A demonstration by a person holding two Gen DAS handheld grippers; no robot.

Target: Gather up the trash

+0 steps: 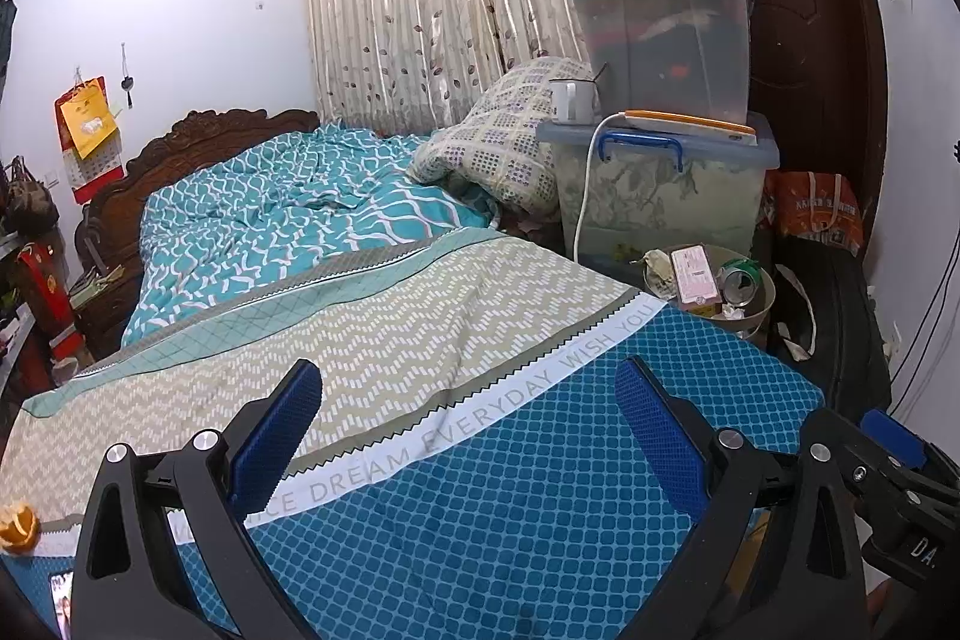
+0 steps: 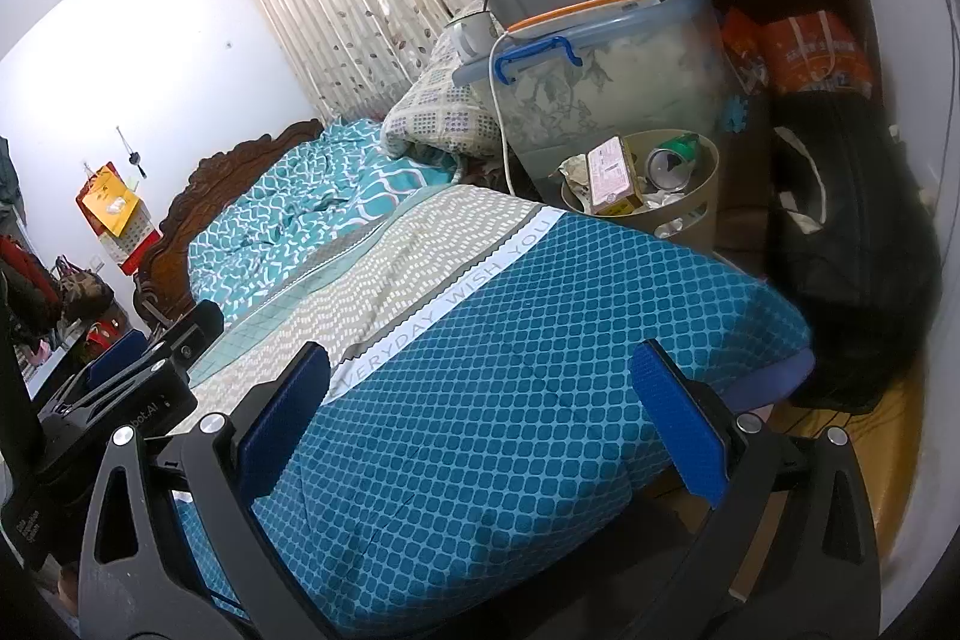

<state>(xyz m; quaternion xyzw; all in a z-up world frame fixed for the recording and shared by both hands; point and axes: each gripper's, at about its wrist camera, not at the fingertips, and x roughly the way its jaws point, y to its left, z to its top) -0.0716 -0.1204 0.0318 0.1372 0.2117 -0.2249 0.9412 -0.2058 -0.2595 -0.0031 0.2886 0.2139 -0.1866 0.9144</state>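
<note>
Both the left hand-held gripper (image 1: 471,403) and right hand-held gripper (image 2: 480,382) hover wide open, empty, over the blue quilted bed (image 1: 510,490); next likely reaching the orange peel scrap (image 1: 19,525).

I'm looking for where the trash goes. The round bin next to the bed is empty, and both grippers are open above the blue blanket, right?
Not quite: the bin is not empty. The right wrist view shows a crushed can, a pink box and crumpled paper inside. Both the left gripper and right gripper are open above the blue blanket.

Blue-checked bedspread (image 1: 480,508), beige bin (image 2: 699,214)
</note>
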